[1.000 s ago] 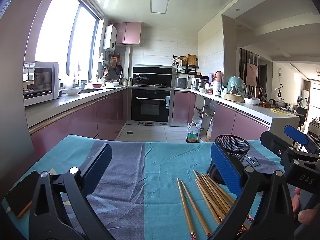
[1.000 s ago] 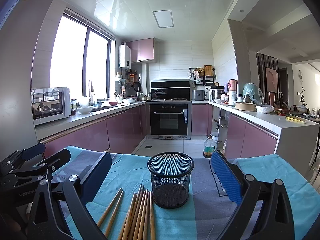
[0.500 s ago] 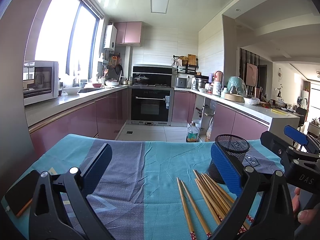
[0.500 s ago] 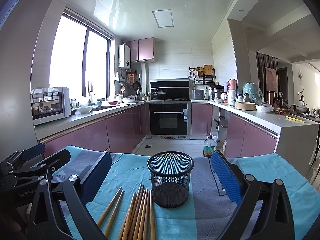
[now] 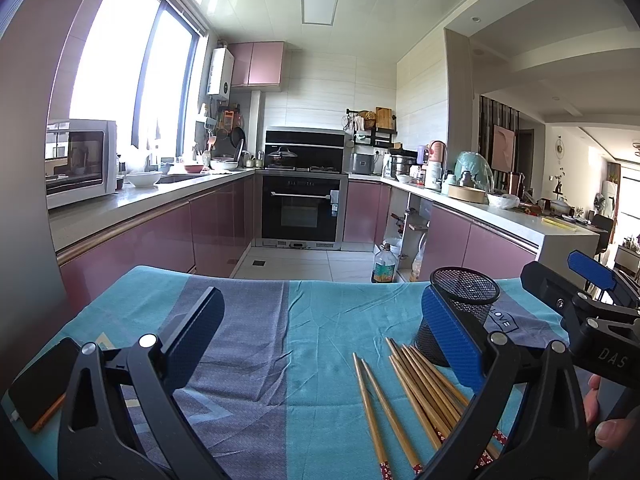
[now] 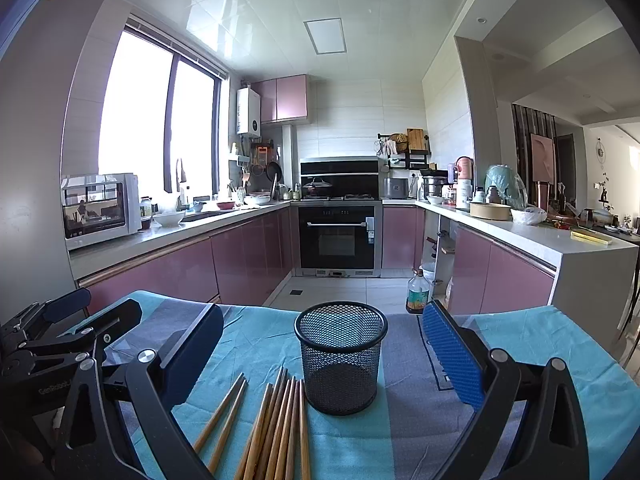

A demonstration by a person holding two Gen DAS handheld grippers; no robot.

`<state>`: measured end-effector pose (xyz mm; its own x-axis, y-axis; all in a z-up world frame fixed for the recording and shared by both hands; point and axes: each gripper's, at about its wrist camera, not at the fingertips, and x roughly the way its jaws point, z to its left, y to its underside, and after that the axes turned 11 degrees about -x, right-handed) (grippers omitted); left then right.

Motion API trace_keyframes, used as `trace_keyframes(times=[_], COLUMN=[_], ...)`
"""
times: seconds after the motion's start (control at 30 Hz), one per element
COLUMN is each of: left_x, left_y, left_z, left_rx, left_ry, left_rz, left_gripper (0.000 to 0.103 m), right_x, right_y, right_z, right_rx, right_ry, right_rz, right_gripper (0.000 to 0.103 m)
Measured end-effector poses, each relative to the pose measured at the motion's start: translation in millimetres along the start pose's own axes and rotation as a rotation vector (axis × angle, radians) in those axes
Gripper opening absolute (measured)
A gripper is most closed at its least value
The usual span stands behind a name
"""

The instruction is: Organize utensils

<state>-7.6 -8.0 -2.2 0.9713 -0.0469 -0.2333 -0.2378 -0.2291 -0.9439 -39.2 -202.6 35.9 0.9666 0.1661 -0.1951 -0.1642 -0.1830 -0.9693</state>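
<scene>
Several wooden chopsticks (image 5: 416, 396) lie loose on the teal and grey tablecloth (image 5: 280, 340), also in the right wrist view (image 6: 276, 428). A black mesh cup (image 6: 340, 356) stands upright and empty just behind them; the left wrist view shows it at the right (image 5: 460, 312), partly behind my finger. My left gripper (image 5: 320, 340) is open and empty above the cloth, left of the chopsticks. My right gripper (image 6: 320, 356) is open and empty, with the cup showing between its fingers. Each gripper shows at the edge of the other's view.
A dark phone (image 5: 40, 384) lies at the cloth's left edge. Beyond the table are pink kitchen cabinets, an oven (image 6: 338, 236), a microwave (image 6: 100, 208) and a bottle on the floor (image 6: 418, 292).
</scene>
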Motion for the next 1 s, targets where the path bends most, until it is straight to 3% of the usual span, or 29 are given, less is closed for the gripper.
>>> trace_keyframes(times=[1.0], left_x=[4.4], left_y=[3.2], left_z=[2.0], left_rx=[-0.001], left_ry=[0.001], left_rz=[0.016], left_gripper=[0.097], right_x=[1.2], right_y=[0.8], right_z=[0.9], right_rx=[0.007], right_ry=[-0.007], right_rz=[0.006], right_gripper=[0.097])
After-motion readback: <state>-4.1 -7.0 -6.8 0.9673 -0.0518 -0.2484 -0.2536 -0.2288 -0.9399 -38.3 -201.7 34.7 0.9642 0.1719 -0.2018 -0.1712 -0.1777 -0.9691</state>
